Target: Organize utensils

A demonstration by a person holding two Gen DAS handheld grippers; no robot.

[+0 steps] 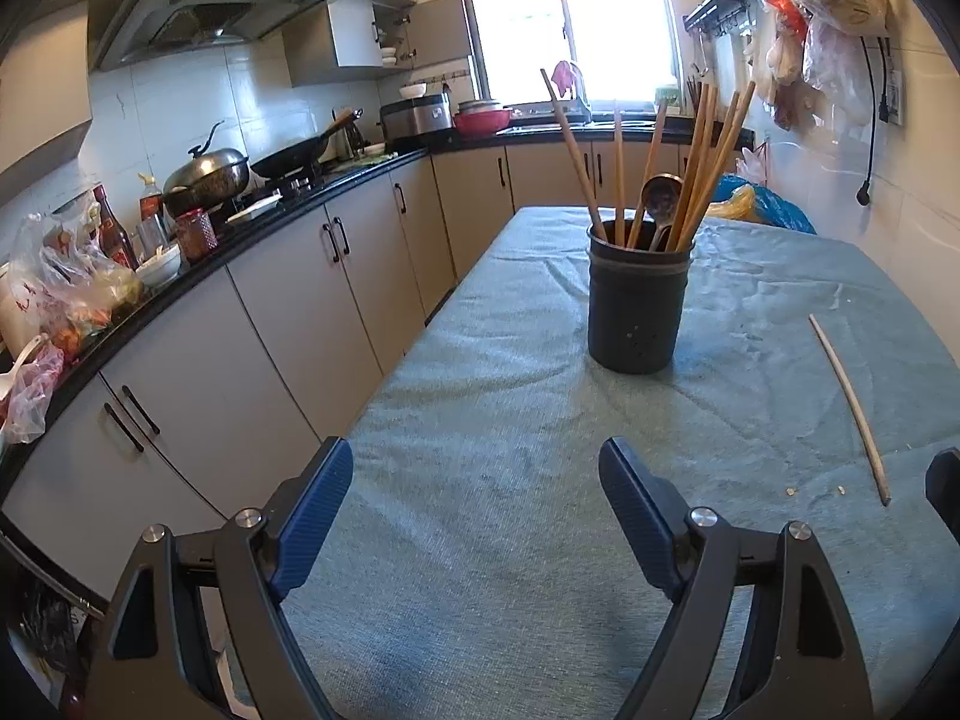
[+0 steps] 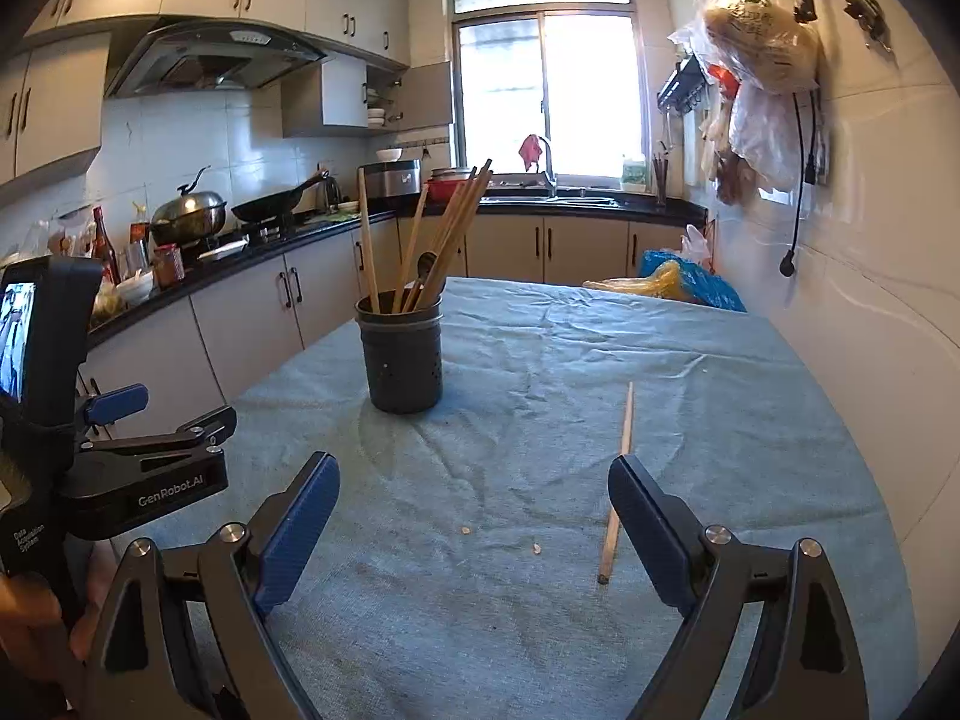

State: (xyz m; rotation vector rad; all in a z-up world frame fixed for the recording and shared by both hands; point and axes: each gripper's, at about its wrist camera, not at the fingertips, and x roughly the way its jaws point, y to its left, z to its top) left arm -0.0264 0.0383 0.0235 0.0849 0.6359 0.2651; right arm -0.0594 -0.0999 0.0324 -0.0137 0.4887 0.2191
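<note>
A dark utensil holder [image 1: 637,303] stands on the blue-green tablecloth [image 1: 492,480]; several wooden chopsticks [image 1: 696,162] and a metal spoon [image 1: 660,195] stick out of it. It also shows in the right wrist view [image 2: 401,354]. One loose chopstick [image 1: 849,405] lies flat on the cloth to the holder's right, also in the right wrist view [image 2: 618,477], just left of my right finger. My left gripper [image 1: 477,486] is open and empty, well in front of the holder. My right gripper [image 2: 474,495] is open and empty, with the chopstick's near end between its fingers.
A kitchen counter [image 1: 288,204] with pots, bottles and bags runs along the left. Blue and yellow plastic bags [image 2: 684,285] sit at the table's far end. The wall with hanging bags [image 2: 762,90] is on the right. The left gripper's body [image 2: 120,468] is at left.
</note>
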